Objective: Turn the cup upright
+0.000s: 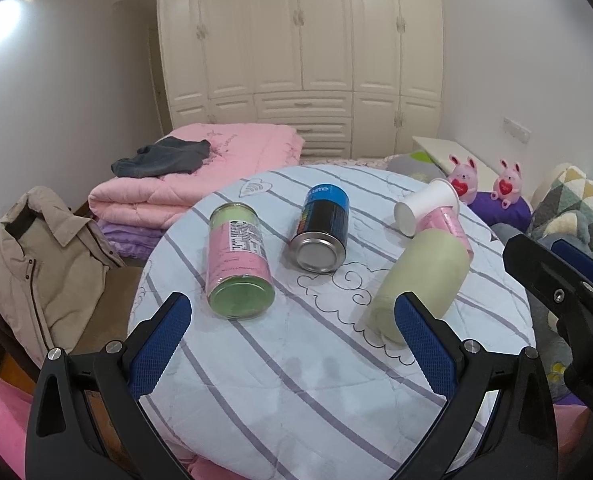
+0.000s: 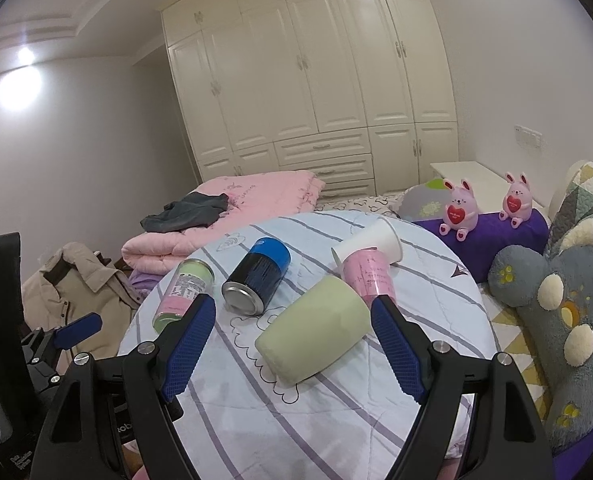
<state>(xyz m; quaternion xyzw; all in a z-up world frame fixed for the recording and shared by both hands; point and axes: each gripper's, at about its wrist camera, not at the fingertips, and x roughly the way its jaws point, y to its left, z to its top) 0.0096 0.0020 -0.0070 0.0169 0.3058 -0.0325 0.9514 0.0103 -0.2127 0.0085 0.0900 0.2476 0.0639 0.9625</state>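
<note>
On a striped quilt (image 2: 296, 432) in a bedroom, the green cup (image 2: 314, 330) lies on its side just ahead of our right gripper (image 2: 296, 344), jaws wide and empty. Our left gripper (image 1: 292, 344) is equally wide, holding nothing. We judge a careless grab could roll the cup into the pink cup (image 2: 370, 278) touching it, or the can (image 2: 256, 276) nearby.

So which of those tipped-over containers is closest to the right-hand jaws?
The plain pale green cup, lying on its side directly before them; the blue can, pink cup and white cup lie farther back.
</note>
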